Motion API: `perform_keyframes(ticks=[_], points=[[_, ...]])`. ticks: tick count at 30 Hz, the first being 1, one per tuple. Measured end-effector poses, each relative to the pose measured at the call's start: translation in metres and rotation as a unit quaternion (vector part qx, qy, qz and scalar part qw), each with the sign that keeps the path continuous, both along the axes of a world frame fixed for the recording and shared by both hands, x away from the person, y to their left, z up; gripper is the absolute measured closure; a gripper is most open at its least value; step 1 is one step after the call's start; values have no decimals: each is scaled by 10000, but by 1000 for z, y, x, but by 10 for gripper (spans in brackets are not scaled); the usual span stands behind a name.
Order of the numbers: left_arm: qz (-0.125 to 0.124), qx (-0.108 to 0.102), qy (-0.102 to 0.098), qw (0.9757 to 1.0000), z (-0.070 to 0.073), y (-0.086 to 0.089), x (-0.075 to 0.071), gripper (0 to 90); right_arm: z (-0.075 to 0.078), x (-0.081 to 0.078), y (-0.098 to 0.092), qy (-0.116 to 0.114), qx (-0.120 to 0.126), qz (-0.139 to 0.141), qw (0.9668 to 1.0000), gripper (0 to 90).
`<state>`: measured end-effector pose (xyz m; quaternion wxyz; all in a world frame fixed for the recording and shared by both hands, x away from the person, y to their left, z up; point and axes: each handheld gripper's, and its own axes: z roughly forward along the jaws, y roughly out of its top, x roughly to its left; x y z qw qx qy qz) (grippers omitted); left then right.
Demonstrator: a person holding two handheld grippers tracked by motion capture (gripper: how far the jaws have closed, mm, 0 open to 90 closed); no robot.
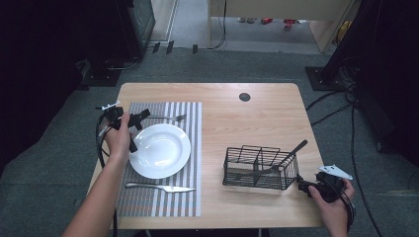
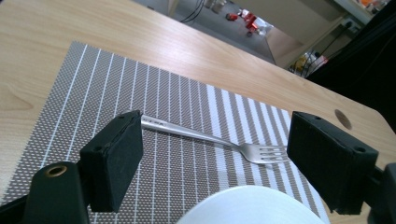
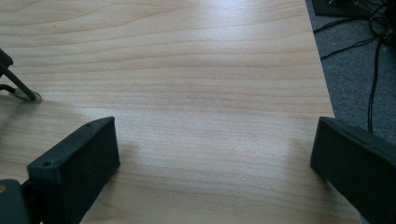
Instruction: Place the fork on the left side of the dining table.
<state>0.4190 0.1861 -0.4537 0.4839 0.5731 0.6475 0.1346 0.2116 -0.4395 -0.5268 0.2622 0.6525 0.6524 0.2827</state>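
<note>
High view: wooden table [image 1: 257, 118] with a striped placemat [image 1: 190, 197] on its left half, white plate [image 1: 160, 150] at the mat's middle, fork [image 1: 168, 117] lying flat on the mat just beyond the plate, knife [image 1: 160, 187] lying flat on the mat at the plate's near side. Left gripper [image 1: 139, 117] held above the plate's far-left rim, close to the fork's handle end, jaws spread, nothing between the pads. Black wire caddy [image 1: 259, 168] standing on the bare wood at the right, with one dark-handled utensil [image 1: 291, 154] leaning out over its right end, perhaps a spoon or fork, head too dim to tell. Right gripper [image 1: 302, 186] low at the near right corner, just beside the caddy's right end.

Left gripper view: fork [image 2: 210, 139] resting on the mat between and beyond the two wide-apart jaws, tines toward the right jaw, untouched by either; plate rim [image 2: 247, 205] at the bottom edge.

Right gripper view: jaws wide apart over bare wood [image 3: 210, 93], gripping nothing; a wire foot of the caddy [image 3: 21, 88] at the left edge.
</note>
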Motion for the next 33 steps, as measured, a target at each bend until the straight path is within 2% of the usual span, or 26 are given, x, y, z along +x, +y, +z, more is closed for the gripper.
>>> perform_keyframes(ticks=[1, 6, 7, 8, 9, 11, 15, 18, 20, 21, 24, 27, 30, 33], points=[[-42, 60, -74, 9999, 3, 1, -5, 190, 0, 0, 0, 1, 1, -1, 10000, 8], [-160, 201, -171, 9995, 10, 2, -17, 186, 0, 0, 0, 0, 1, 0, 10000, 9], [-197, 260, -182, 9993, 11, 2, -20, 186, 0, 0, 0, -1, 0, 1, 10000, 8], [-300, 415, -207, 9985, 14, 2, -26, 176, 0, 0, 0, 0, 0, 0, 10000, 8], [-300, 415, -207, 9985, 14, 2, -26, 170, 0, 0, 0, 0, 0, 0, 10000, 8], [-351, 607, -323, 9970, 17, 3, -37, 169, 0, 0, 0, -1, -1, 0, 10000, 8], [-297, 622, -482, 9965, 16, 6, -48, 169, 0, 0, 0, 0, -1, 1, 10000, 8], [-259, 573, -479, 9969, 13, 9, -56, 169, 0, 0, 0, 0, -1, 1, 10000, 8], [-320, 651, -532, 9959, 14, 11, -66, 169, 0, 0, 0, 4, 2, -8, 10000, 8], [-320, 651, -532, 9959, 14, 11, -66, 169, 0, 0, 0, 0, -1, 0, 10000, 8], [-275, 729, -700, 9945, 16, 13, -79, 169, 0, 0, 0, 0, 0, -1, 10000, 8], [-385, 766, -741, 9936, 17, 14, -91, 169, 0, 0, 0, -1, -1, 0, 10000, 8], [-412, 769, -792, 9930, 17, 16, -103, 169, 0, 0, 0, -1, -1, 0, 10000, 8], [-410, 856, -837, 9920, 16, 20, -115, 169, 0, 0, 0, 0, -1, 0, 10000, 8]])
